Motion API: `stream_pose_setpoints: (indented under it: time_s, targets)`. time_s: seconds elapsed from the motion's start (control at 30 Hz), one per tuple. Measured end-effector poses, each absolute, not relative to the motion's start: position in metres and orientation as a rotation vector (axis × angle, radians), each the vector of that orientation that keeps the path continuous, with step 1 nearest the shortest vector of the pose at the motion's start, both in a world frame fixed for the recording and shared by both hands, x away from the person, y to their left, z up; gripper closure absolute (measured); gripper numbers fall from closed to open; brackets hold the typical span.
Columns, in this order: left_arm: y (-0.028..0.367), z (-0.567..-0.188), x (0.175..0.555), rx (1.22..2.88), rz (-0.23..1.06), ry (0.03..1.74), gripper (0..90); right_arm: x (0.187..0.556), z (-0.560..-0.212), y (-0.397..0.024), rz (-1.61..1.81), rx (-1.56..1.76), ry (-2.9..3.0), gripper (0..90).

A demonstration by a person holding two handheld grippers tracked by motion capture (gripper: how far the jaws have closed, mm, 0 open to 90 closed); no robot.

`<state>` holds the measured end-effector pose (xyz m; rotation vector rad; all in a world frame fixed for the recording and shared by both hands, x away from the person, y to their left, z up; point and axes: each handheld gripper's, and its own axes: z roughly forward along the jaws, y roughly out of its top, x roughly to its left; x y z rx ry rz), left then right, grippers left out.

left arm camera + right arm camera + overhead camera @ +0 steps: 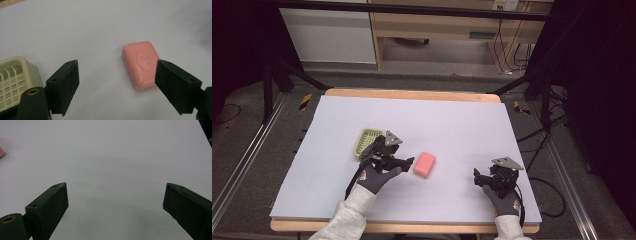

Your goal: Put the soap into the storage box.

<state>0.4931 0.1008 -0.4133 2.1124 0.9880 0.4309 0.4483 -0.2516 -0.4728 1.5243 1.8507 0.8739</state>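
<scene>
Lying flat on the pale grey table [462, 125], a pink bar of soap [424, 164] sits a little toward the near edge from the middle, with an oval stamp pressed into its top face; the raised marks inside it are too small to read. It is a rounded rectangle, smooth and unwrapped. Just to its left the left gripper [408, 162] points at it, jaws spread wide with nothing between the pads; in the left gripper view the soap [141, 64] lies ahead, beside the right-hand jaw. A pale green slotted soap dish [368, 140] rests behind that gripper. Well apart, near the table's near right corner, the right gripper [477, 176] hovers with jaws wide apart over bare surface.
</scene>
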Motion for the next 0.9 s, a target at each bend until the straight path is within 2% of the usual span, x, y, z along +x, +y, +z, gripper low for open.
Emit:
stream_pose_setpoints:
  time_s: [0.9]
  targets:
    - [0.067,-0.415,0.505,2.174,0.405,0.942,17.6,0.448,-0.472,-0.253,0.876,1.525,1.853,6.5]
